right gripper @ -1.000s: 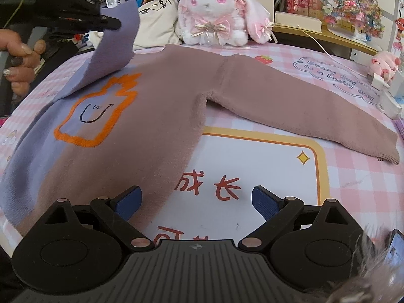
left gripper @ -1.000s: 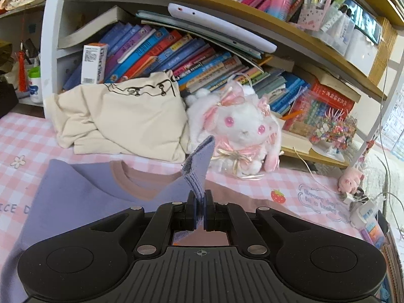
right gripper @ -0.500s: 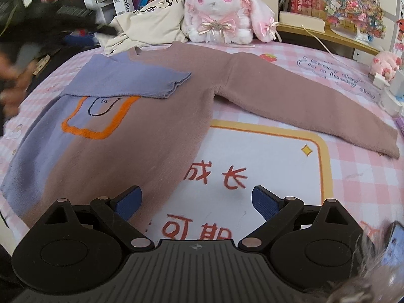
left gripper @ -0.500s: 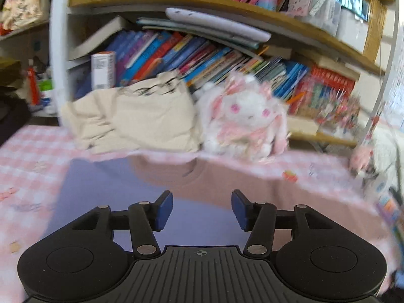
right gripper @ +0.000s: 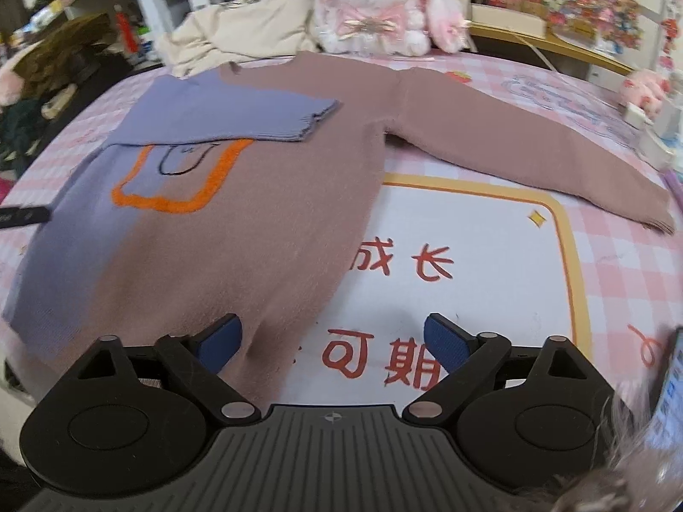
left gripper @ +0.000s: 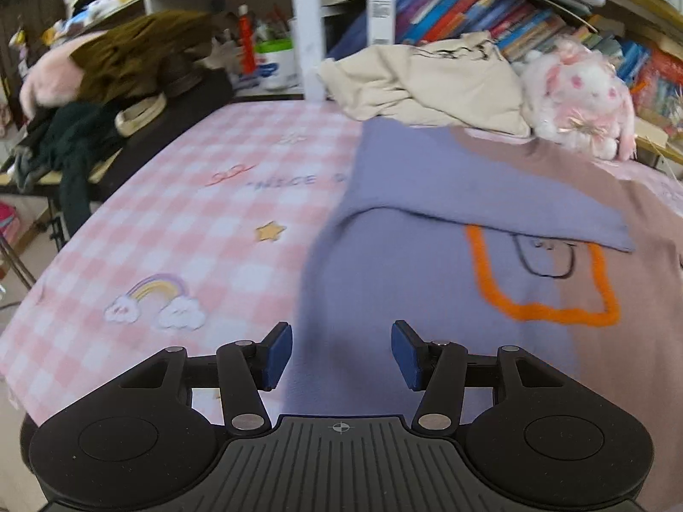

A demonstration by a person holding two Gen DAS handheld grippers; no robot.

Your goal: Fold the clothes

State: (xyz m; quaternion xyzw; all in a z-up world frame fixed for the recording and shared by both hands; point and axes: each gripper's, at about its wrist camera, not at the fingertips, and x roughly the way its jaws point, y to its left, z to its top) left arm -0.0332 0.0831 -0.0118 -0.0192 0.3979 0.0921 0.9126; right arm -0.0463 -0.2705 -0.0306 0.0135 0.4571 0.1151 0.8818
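A purple and mauve sweater (right gripper: 264, 213) with an orange outline patch lies flat on the pink checked table. Its purple sleeve (right gripper: 222, 115) is folded across the chest; it also shows in the left wrist view (left gripper: 478, 187). The mauve sleeve (right gripper: 533, 145) stretches out to the right. My left gripper (left gripper: 341, 352) is open and empty above the sweater's lower left hem (left gripper: 363, 298). My right gripper (right gripper: 333, 339) is open and empty over the sweater's lower right corner.
A cream garment (left gripper: 431, 81) and a white plush rabbit (right gripper: 380, 4) sit at the table's back edge under bookshelves. Dark clothes (left gripper: 98, 98) pile up beyond the left edge. A white mat with red characters (right gripper: 461, 264) lies to the right. A phone (right gripper: 670, 375) shows at the right.
My left gripper let go of the purple sleeve, which now lies folded over the chest. It then swung back and left to the sweater's lower hem. My right gripper barely moved.
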